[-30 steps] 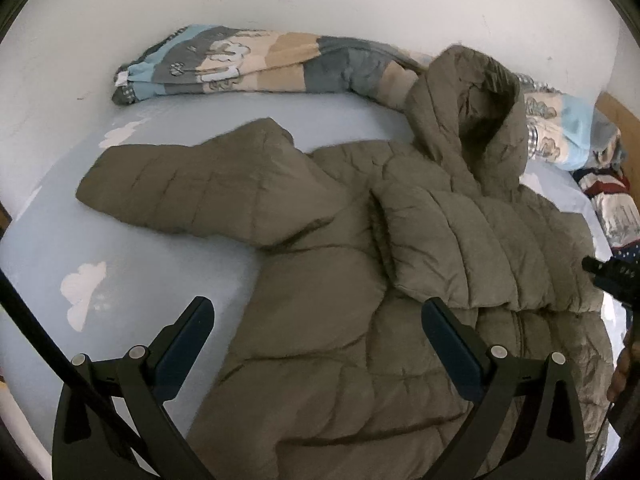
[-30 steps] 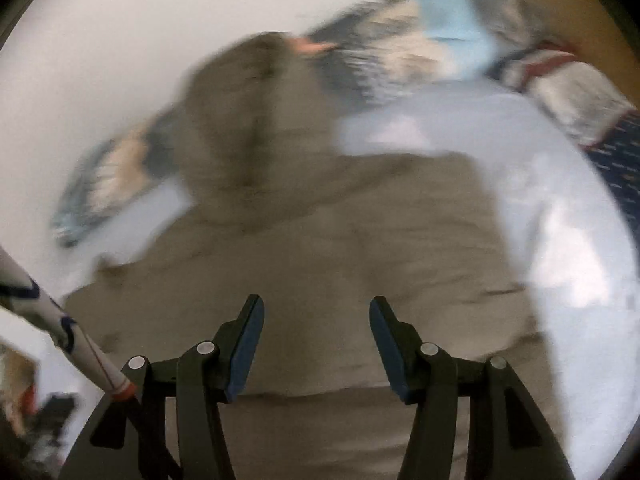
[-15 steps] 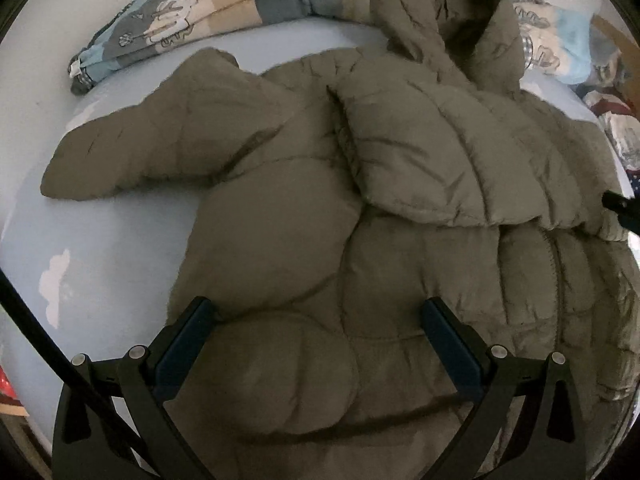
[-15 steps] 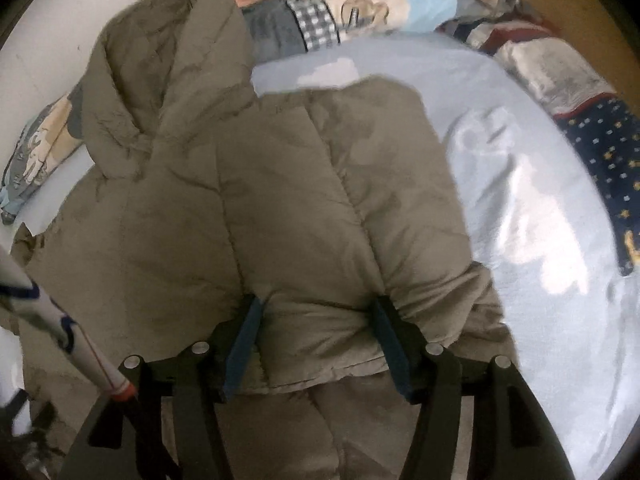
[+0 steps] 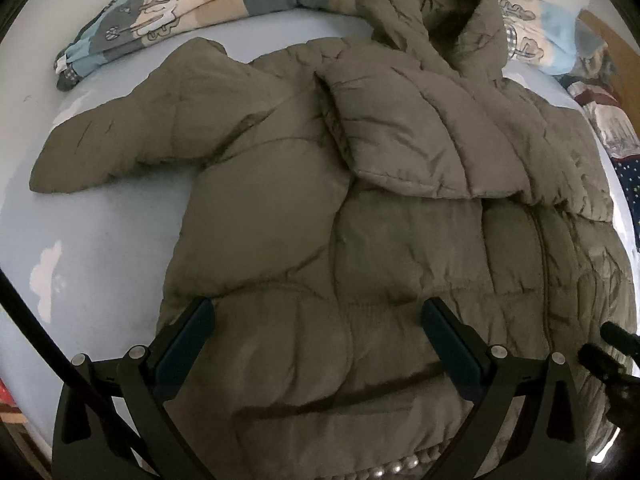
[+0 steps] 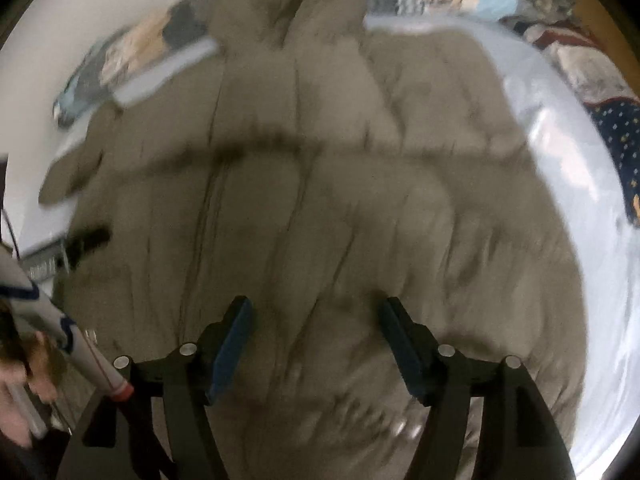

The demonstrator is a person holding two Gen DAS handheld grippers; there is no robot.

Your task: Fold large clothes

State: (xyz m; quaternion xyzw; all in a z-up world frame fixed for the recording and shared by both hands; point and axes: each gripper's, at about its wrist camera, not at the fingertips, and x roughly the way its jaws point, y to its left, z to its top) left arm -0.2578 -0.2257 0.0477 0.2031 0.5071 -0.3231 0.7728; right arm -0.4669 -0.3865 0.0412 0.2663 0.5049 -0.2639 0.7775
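An olive-brown hooded puffer jacket [image 5: 320, 220] lies spread on a light blue bed, hood toward the wall. One sleeve [image 5: 120, 136] stretches out to the left; the other sleeve [image 5: 420, 136] is folded across the chest. My left gripper [image 5: 316, 320] is open and empty, hovering over the jacket's lower body near the hem. My right gripper [image 6: 314, 320] is open and empty above the jacket [image 6: 320, 180]; that view is blurred. The tip of the right gripper [image 5: 612, 356] shows at the left wrist view's right edge.
The light blue bed sheet [image 5: 100, 240] has white cloud prints. A rolled patterned quilt [image 5: 180, 20] lies along the white wall behind the jacket. Dark star-print and striped bedding [image 6: 616, 132] sits at the right. The bed's near edge runs below the hem.
Both grippers have moved back toward the jacket's hem, so the jacket fills more of each view. The right gripper has opened wider and come off the folded sleeve. The jacket has not moved.
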